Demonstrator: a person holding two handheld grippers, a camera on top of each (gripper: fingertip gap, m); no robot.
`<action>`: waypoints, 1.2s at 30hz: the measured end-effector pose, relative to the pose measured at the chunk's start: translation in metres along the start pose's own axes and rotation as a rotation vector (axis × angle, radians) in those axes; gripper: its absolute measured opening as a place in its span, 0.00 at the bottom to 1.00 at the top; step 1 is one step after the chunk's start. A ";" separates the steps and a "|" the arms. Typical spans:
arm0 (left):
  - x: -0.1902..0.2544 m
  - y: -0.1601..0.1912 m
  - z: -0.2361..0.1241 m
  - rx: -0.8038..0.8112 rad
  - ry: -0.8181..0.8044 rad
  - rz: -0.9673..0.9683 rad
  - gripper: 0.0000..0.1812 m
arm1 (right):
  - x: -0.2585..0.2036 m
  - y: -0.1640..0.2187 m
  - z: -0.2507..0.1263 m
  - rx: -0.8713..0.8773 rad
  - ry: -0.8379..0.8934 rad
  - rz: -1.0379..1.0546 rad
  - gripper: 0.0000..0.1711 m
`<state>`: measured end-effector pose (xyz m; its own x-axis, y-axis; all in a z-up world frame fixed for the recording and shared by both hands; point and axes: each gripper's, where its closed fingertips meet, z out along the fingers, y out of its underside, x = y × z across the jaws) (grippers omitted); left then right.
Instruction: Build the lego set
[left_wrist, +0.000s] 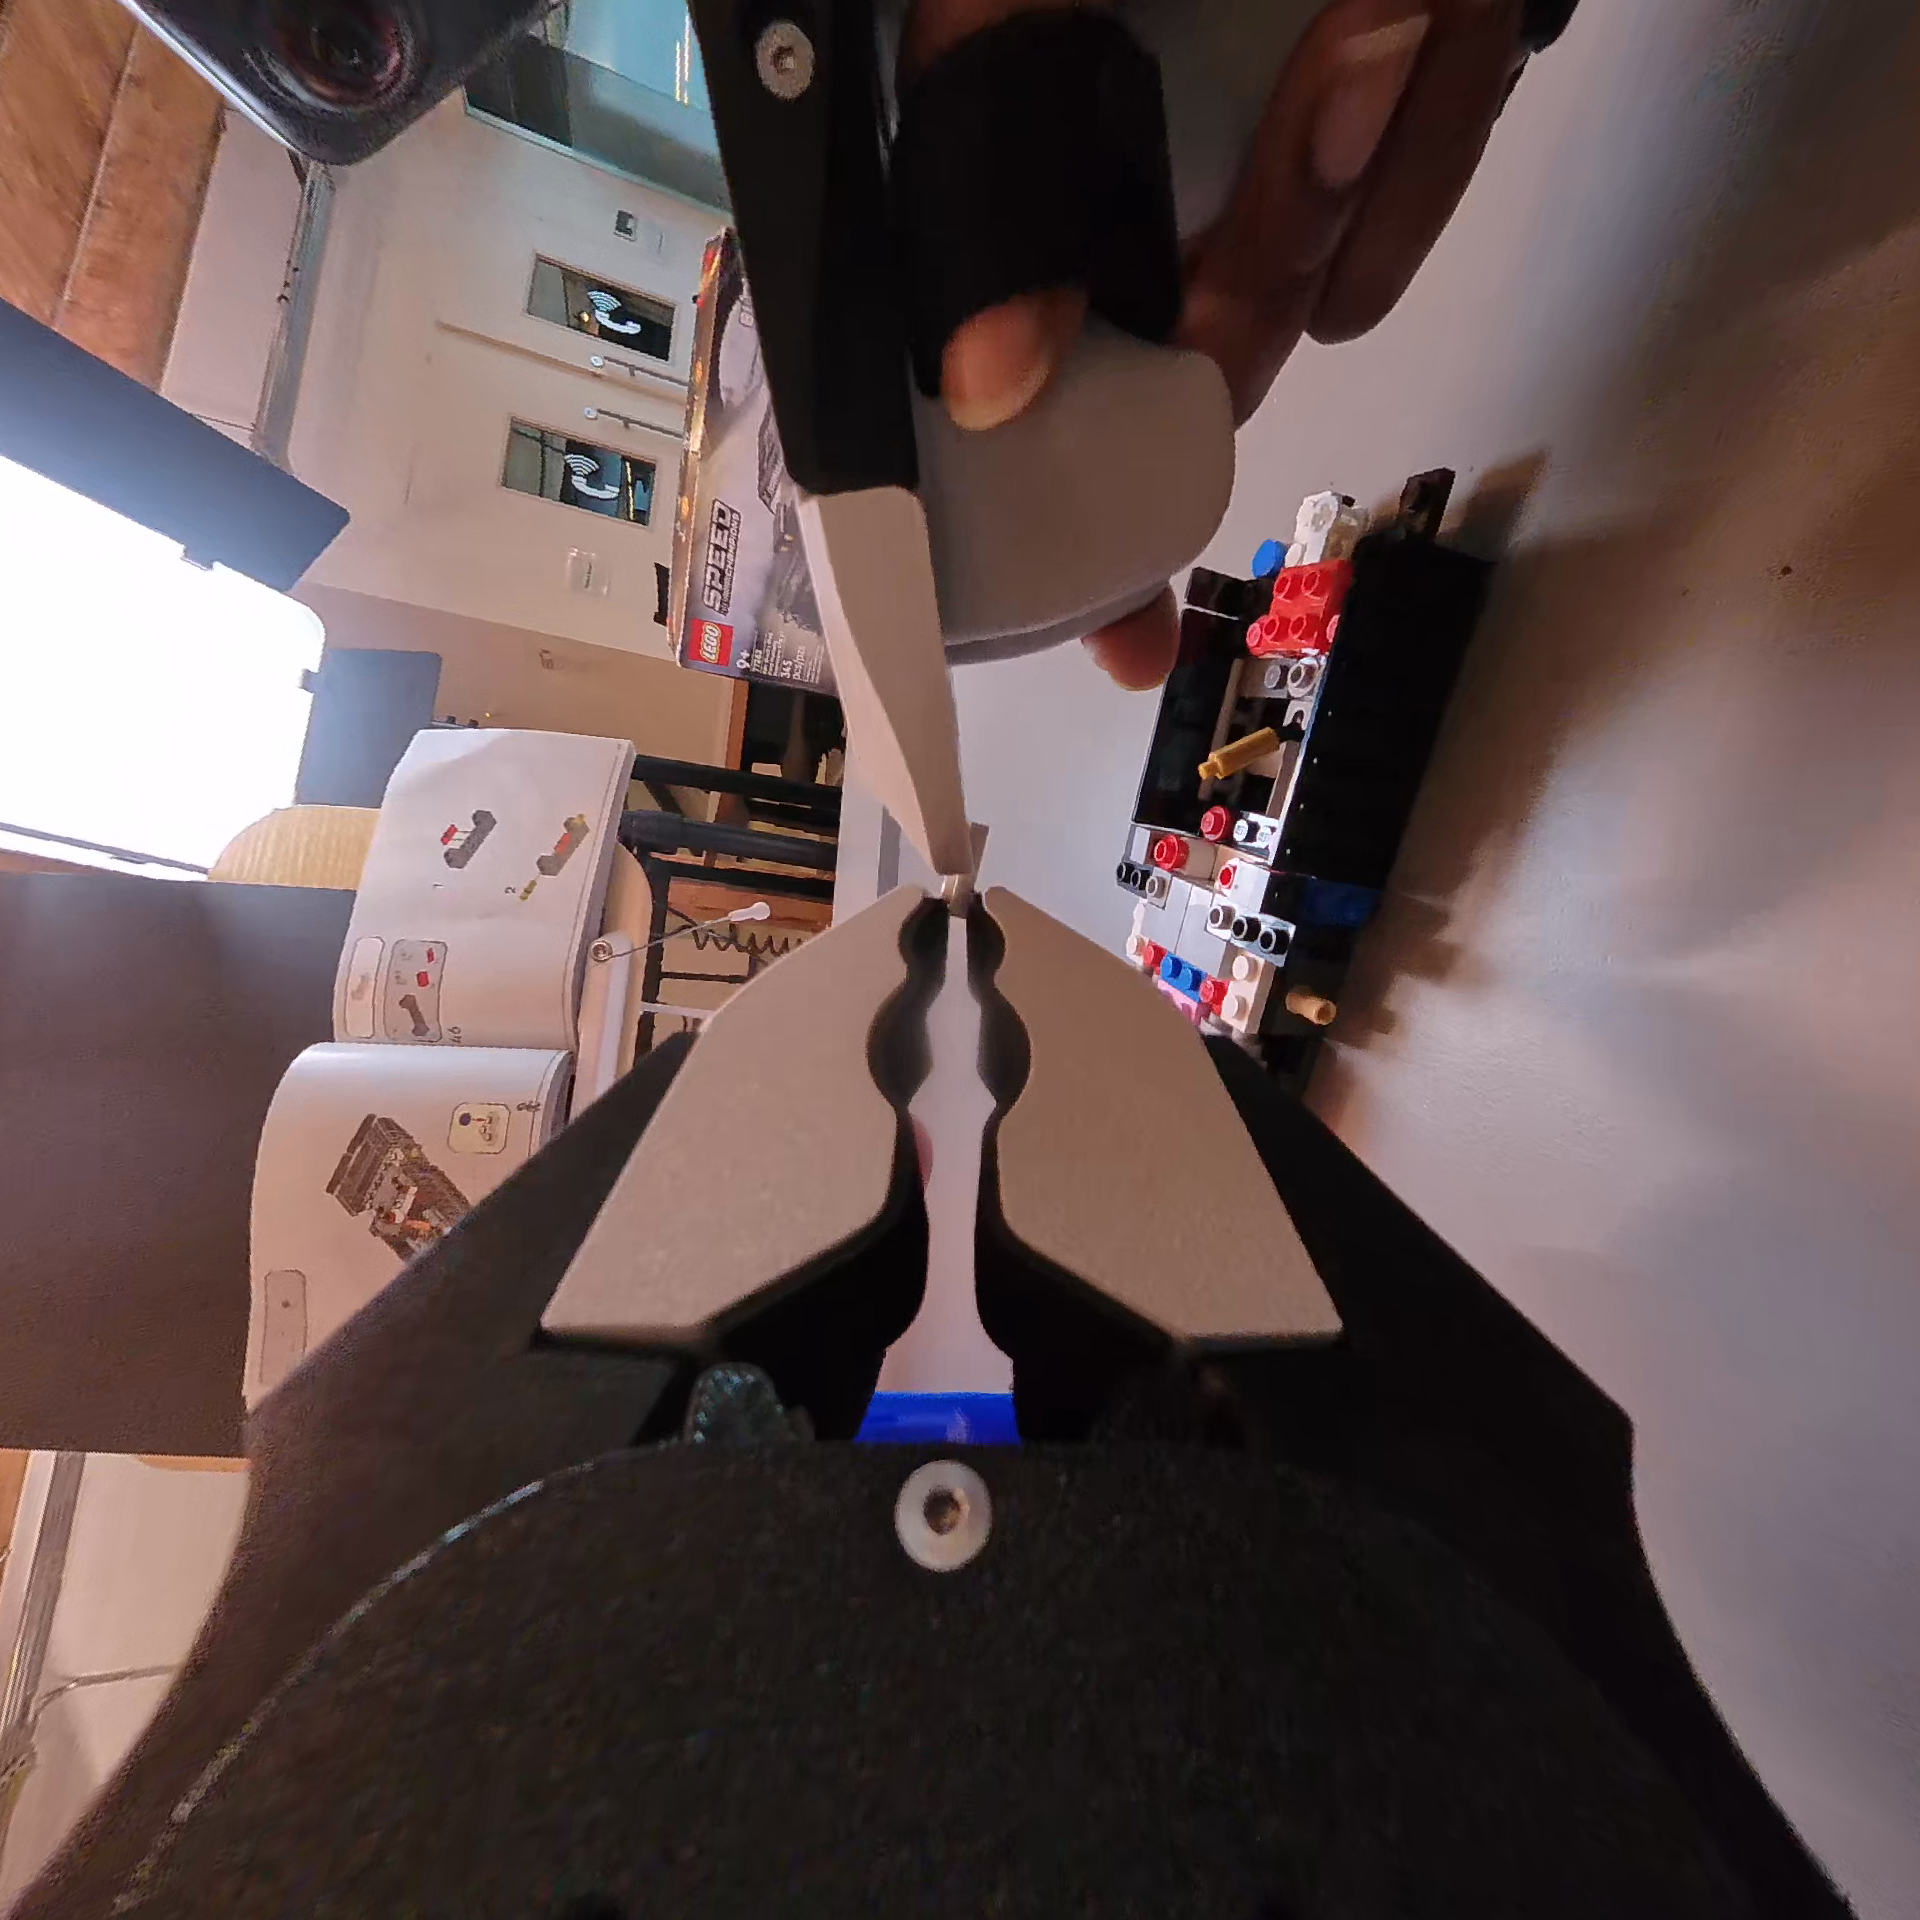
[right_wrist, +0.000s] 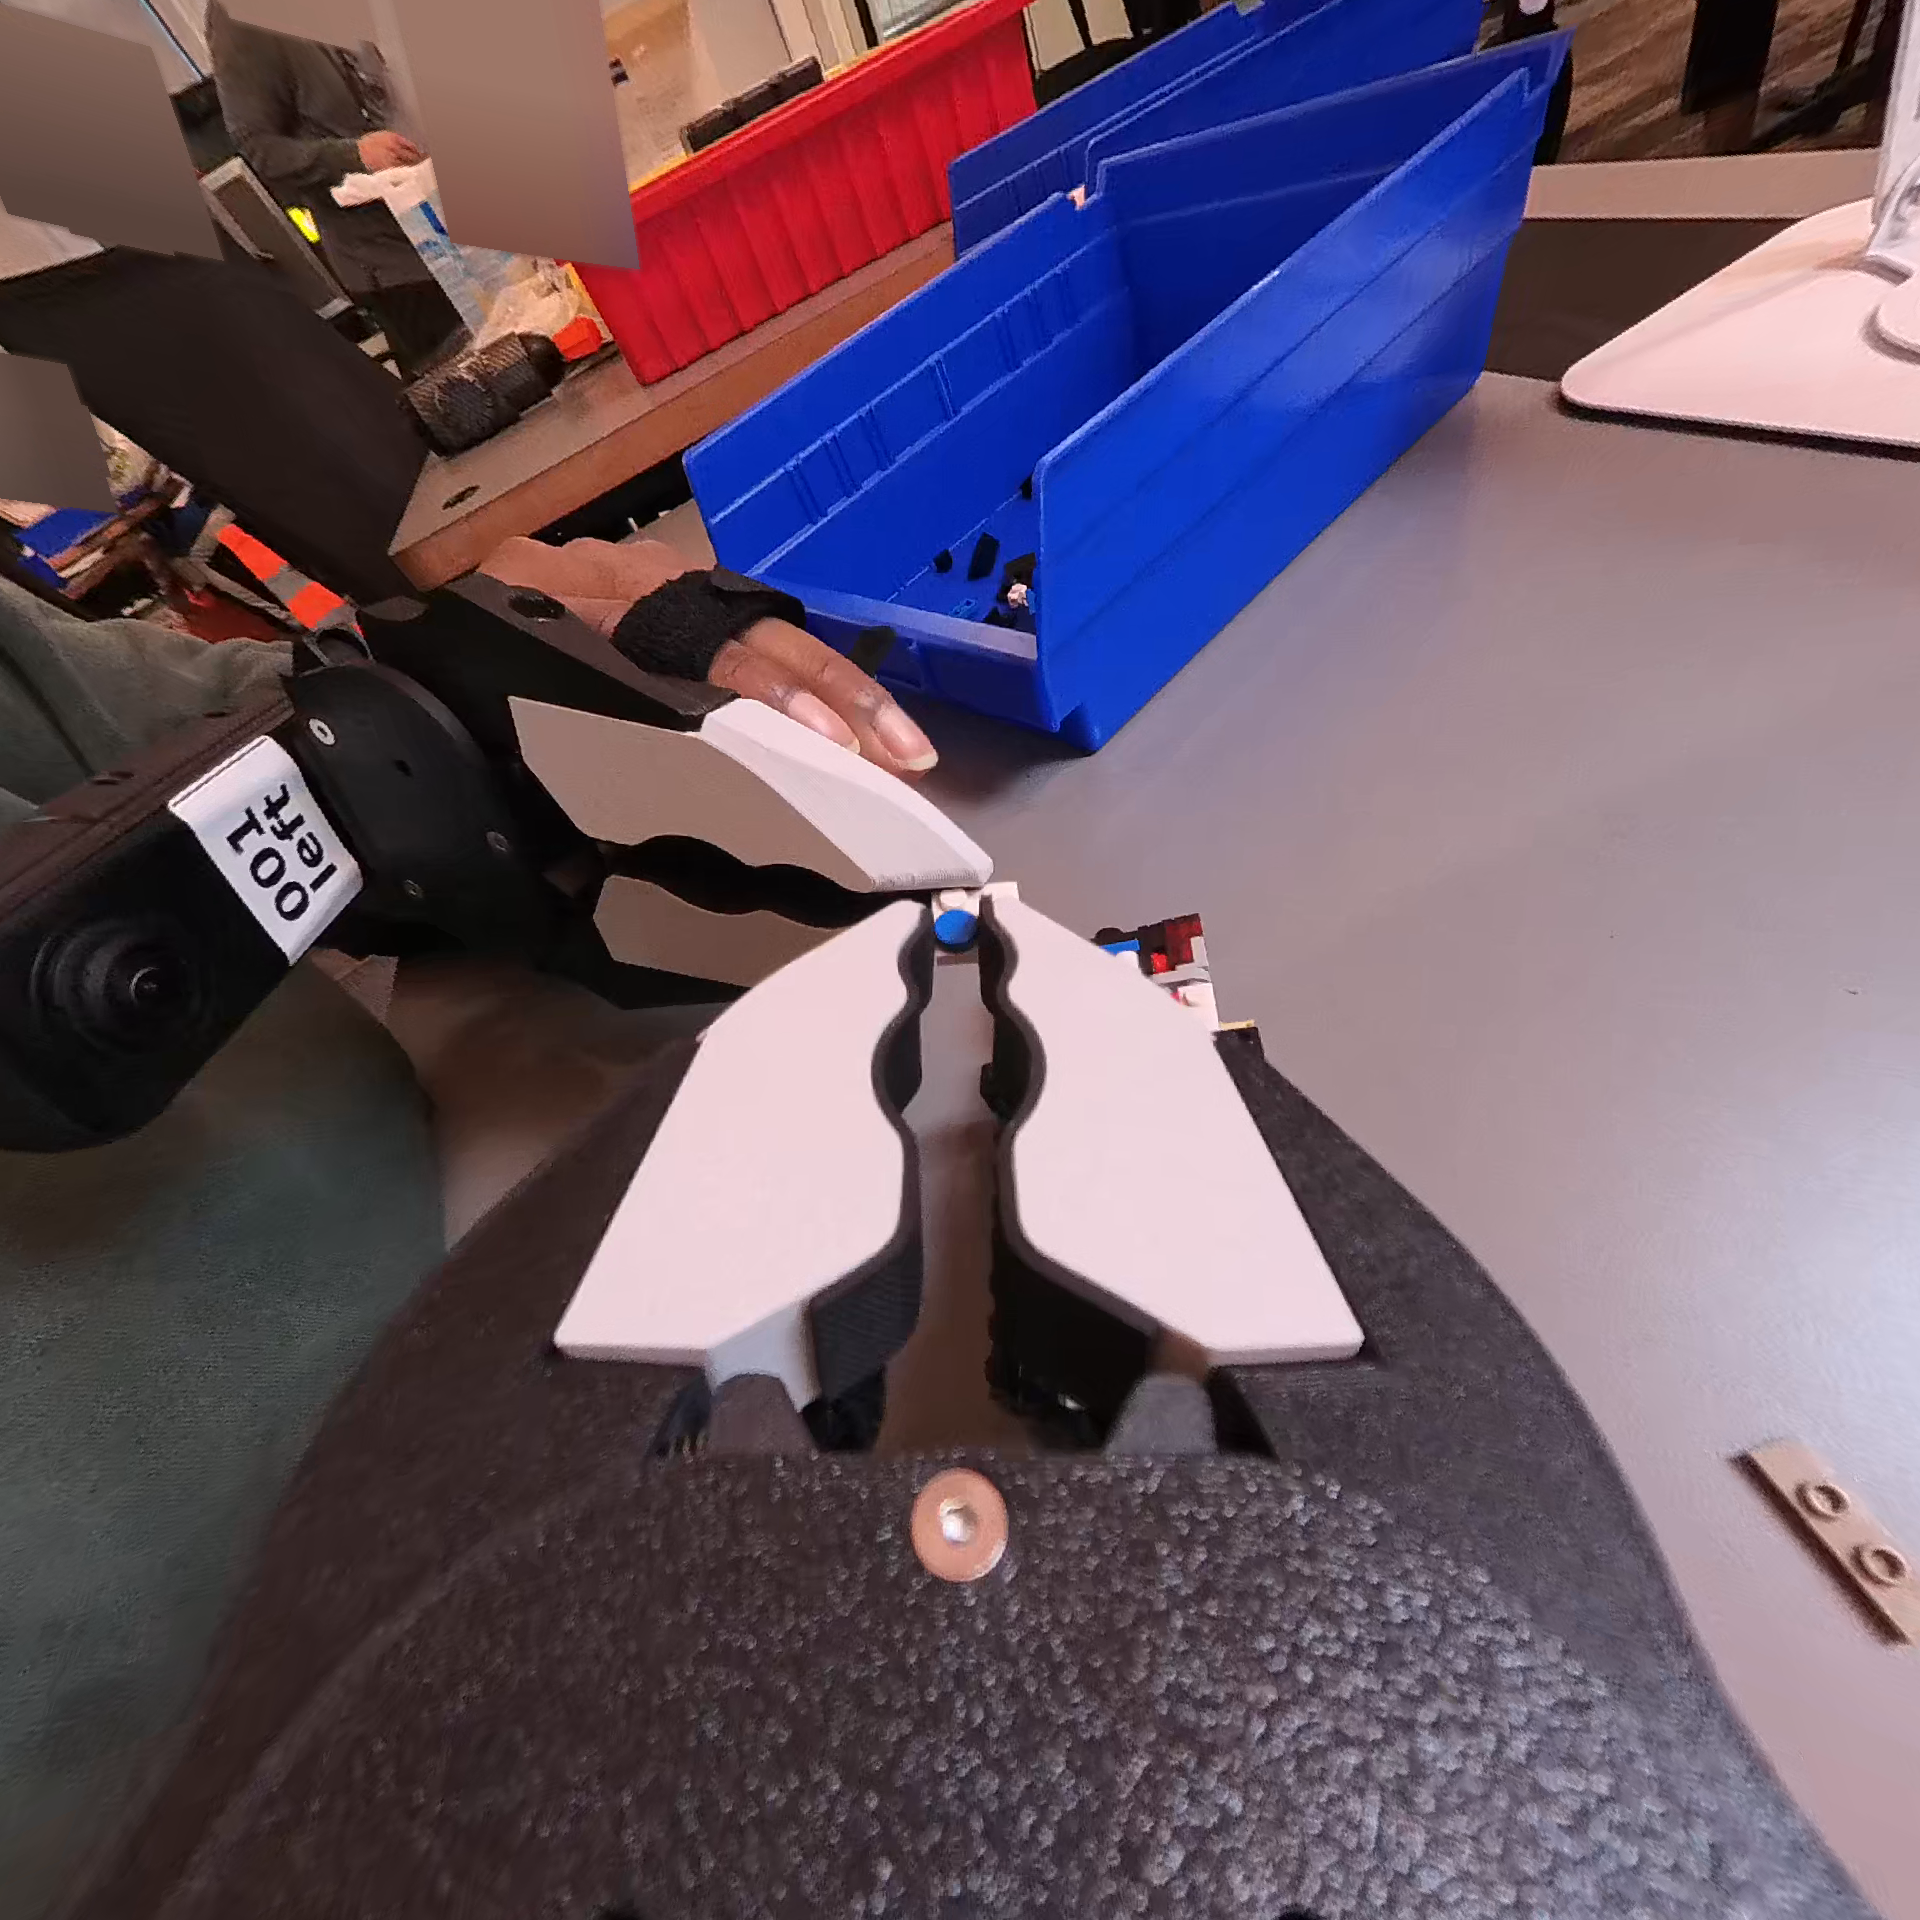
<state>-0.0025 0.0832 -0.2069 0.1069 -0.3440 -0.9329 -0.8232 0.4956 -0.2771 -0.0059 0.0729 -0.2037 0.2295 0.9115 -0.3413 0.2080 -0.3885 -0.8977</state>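
Matte grey left gripper (left_wrist: 954, 902) pinching a tiny pale lego piece (left_wrist: 951, 886) at its scalloped tips, right gripper (right_wrist: 956, 920) clamped on a glossy blue round stud (right_wrist: 953, 928), both tip to tip above the studded black-sided lego car build (left_wrist: 1268, 790) on the smooth grey table (right_wrist: 1558, 831), ribbed blue plastic bin (right_wrist: 1195, 436) beyond.

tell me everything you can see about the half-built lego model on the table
The lego model is a partly built, elongated block: black plates along one side, with red, white, grey, blue and pink studded bricks, a blue round piece at one end and tan pins sticking out. It rests on the pale table, beside both tongs, neither touching it in the left wrist view.
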 end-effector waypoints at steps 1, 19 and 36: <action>0.001 0.000 0.000 -0.001 0.003 0.000 0.03 | 0.000 0.001 0.000 -0.003 0.000 0.003 0.05; 0.020 -0.008 -0.001 0.034 0.125 0.025 0.03 | 0.004 -0.006 -0.005 0.103 -0.188 0.424 0.04; 0.002 0.035 0.024 -0.106 0.162 -0.368 0.03 | 0.051 -0.032 -0.056 0.075 0.194 -0.237 0.04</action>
<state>-0.0178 0.1190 -0.2236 0.3225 -0.6078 -0.7257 -0.8001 0.2346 -0.5521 0.0525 0.1243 -0.1762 0.3620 0.9298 -0.0671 0.2086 -0.1509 -0.9663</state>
